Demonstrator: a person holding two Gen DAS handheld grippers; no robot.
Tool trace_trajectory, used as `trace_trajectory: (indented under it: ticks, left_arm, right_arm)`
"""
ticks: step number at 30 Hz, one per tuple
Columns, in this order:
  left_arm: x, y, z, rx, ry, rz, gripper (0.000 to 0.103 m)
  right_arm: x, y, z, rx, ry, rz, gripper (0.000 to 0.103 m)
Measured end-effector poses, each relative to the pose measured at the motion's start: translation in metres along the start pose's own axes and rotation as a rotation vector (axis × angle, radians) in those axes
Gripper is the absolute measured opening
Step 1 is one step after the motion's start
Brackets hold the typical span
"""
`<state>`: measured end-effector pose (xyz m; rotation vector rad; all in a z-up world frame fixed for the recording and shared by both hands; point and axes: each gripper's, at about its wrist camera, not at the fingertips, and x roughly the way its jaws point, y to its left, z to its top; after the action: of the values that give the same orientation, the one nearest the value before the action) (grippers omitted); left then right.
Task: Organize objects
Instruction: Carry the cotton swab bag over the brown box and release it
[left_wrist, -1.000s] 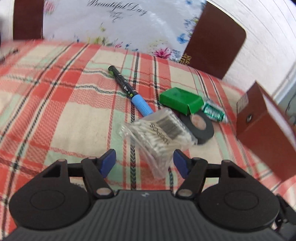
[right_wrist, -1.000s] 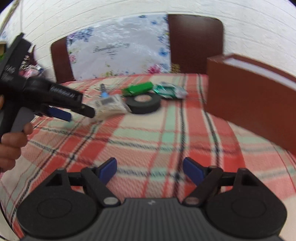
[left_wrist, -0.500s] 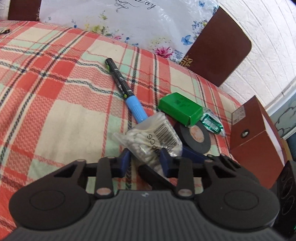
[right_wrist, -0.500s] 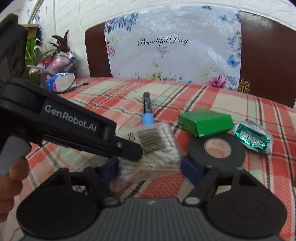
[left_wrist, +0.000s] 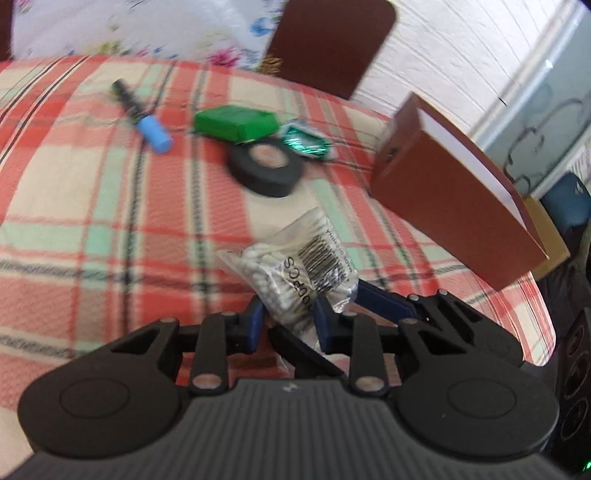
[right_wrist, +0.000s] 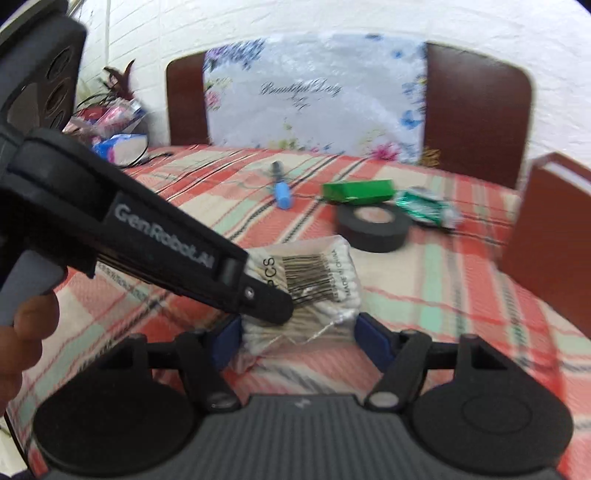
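Left wrist view is showing me the big brown box (left_wrist: 454, 192) standing off to my right on the plaid tablecloth (left_wrist: 92, 206), and that is where I am judging the bag of cotton swabs (left_wrist: 295, 266) ought to be going. I am holding that bag in my left gripper (left_wrist: 288, 321), whose blue pads (left_wrist: 255, 321) are pinching its near end at a narrow gap; those jaws have just been closing, with the bag between them. The bag is sticking out forward from my fingers, its long axis running along my pointing line and leaning a little right, toward the box. In the right wrist view, my left gripper (right_wrist: 266, 306) is crossing in from the left and clamping the bag (right_wrist: 310, 291) from above, while my right gripper (right_wrist: 295, 339) is bracketing the same bag from the near side. Its jaws have just been closing too; the left blue pad (right_wrist: 227, 339) is sitting against the plastic, the right one at its corner, though I cannot tell how firmly they are pressing. Both hands are tilting down at the cloth, side by side. Beyond the bag, and well apart from it, are lying the black tape roll (left_wrist: 266, 170), the green box (left_wrist: 236, 123), the blue-capped marker (left_wrist: 142, 114) and the green foil packet (left_wrist: 306, 142).
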<state>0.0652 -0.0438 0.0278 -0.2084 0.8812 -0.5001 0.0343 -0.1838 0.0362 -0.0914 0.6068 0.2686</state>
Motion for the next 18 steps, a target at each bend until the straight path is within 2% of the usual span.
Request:
trace_trajectory:
  ticks: [6, 10, 13, 18]
  left_arm:
    - [-0.001, -0.081, 0.039, 0.185, -0.101, -0.086, 0.031]
    - [0.016, -0.142, 0.06, 0.3, -0.145, -0.153, 0.031]
    - [0.041, -0.176, 0.07, 0.343, -0.128, -0.193, 0.031]
    - [0.078, -0.222, 0.077, 0.403, -0.097, -0.221, 0.031]
  right_arm:
    - [-0.045, -0.045, 0.013, 0.057, -0.188, -0.17, 0.068]
    - [-0.076, -0.087, 0.024, 0.098, -0.305, -0.303, 0.068]
    - [-0.088, -0.126, 0.026, 0.151, -0.334, -0.384, 0.067]
    - [-0.095, -0.18, 0.021, 0.241, -0.329, -0.467, 0.067]
